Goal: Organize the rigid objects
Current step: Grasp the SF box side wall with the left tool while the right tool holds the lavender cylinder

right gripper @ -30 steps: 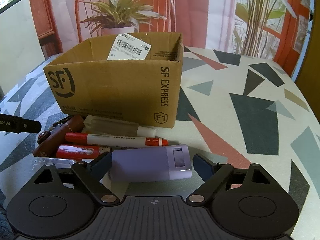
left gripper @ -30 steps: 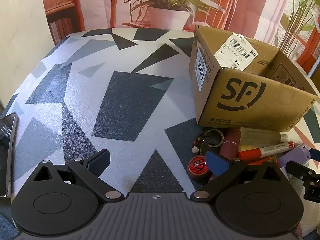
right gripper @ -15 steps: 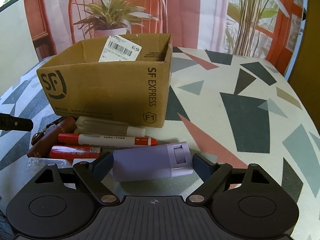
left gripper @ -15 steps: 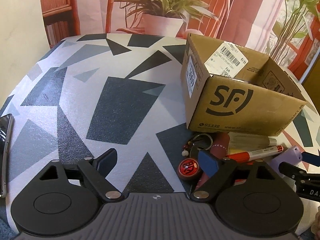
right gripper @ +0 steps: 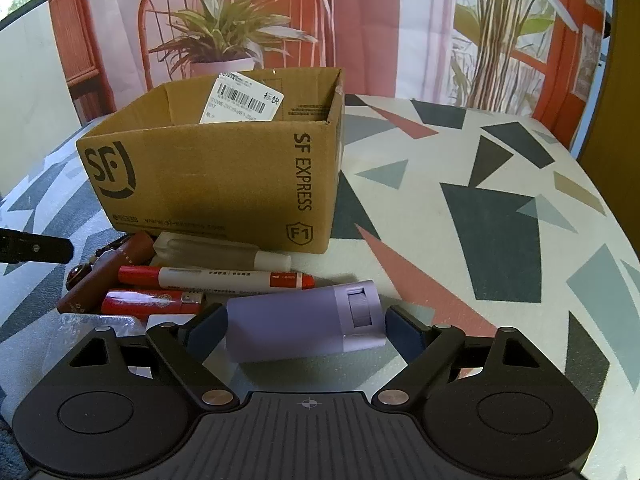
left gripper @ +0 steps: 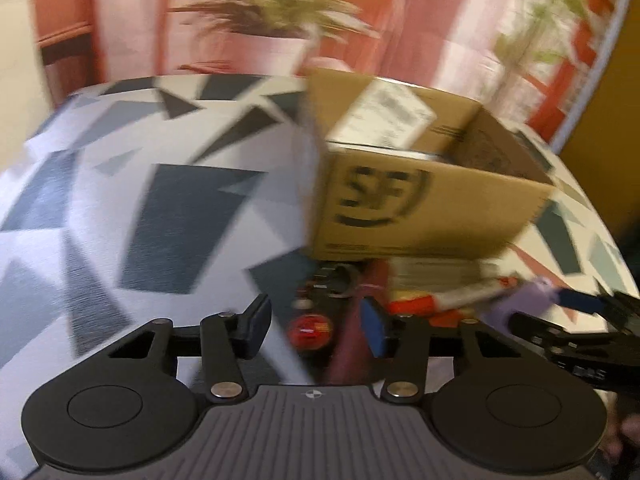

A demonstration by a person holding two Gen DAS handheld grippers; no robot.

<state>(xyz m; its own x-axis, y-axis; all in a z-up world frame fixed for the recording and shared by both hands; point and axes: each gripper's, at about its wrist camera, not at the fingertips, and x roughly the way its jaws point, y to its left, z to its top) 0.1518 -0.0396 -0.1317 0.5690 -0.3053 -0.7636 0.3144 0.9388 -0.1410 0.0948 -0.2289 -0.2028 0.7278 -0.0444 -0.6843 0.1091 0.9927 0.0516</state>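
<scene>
An open cardboard box [right gripper: 216, 184] stands on the patterned table [right gripper: 480, 216]. Before it lie a red-and-white marker [right gripper: 216, 278], a red lighter [right gripper: 148, 302], a brown tube [right gripper: 108, 276] and a whitish stick [right gripper: 216, 250]. My right gripper [right gripper: 304, 336] is shut on a purple case [right gripper: 296, 324], with a pad against each end. The left wrist view is blurred. There my left gripper [left gripper: 316, 330] is closing around a round red keychain disc [left gripper: 310, 330]. Its fingers [left gripper: 256, 326] stand apart from the disc. The box [left gripper: 420, 208] is just beyond.
A clear plastic packet [right gripper: 80, 332] lies under my right gripper's left side. My left gripper's tip [right gripper: 36, 248] reaches in at the left edge. A potted plant [right gripper: 224, 40] and a red chair stand behind the table. Bare tabletop [left gripper: 160, 220] stretches left of the box.
My left jaws have narrowed around the red disc, and that view has swung so the box sits nearer the centre. The phone at the left has left view. The right gripper and purple case kept still.
</scene>
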